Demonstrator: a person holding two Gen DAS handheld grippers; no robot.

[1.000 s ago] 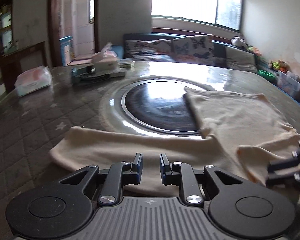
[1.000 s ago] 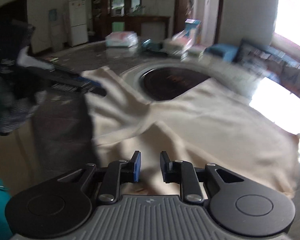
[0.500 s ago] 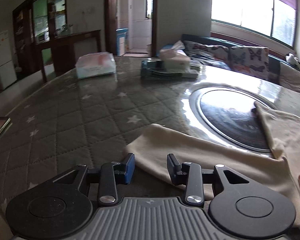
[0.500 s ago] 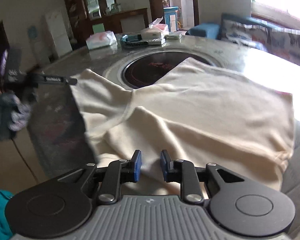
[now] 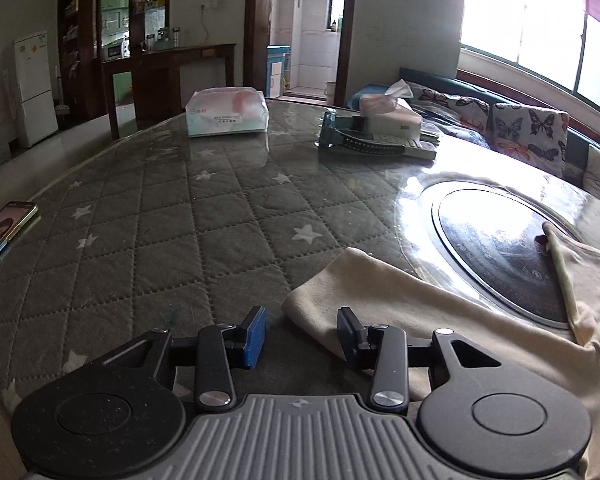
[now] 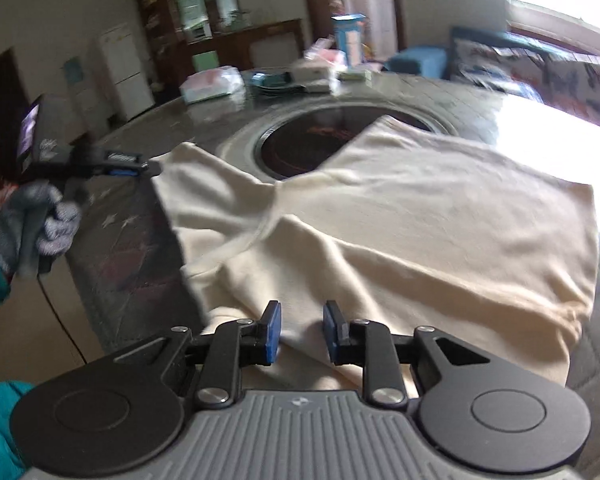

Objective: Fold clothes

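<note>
Two claws gape empty; we see the cream knit garment's [image 5: 440,312] sleeve end at one o'clock off the left gripper [image 5: 302,334], the right gripper [image 6: 299,330] over its body.

The soft cloth shirt [image 6: 400,216] is cream. The quilted bench cover [image 5: 172,220] is grey-green with diamond stitching and white stars. The cushions [image 5: 528,136] have butterflies. Each black gripper [image 5: 301,336] has blue pads [image 5: 255,336].
</note>
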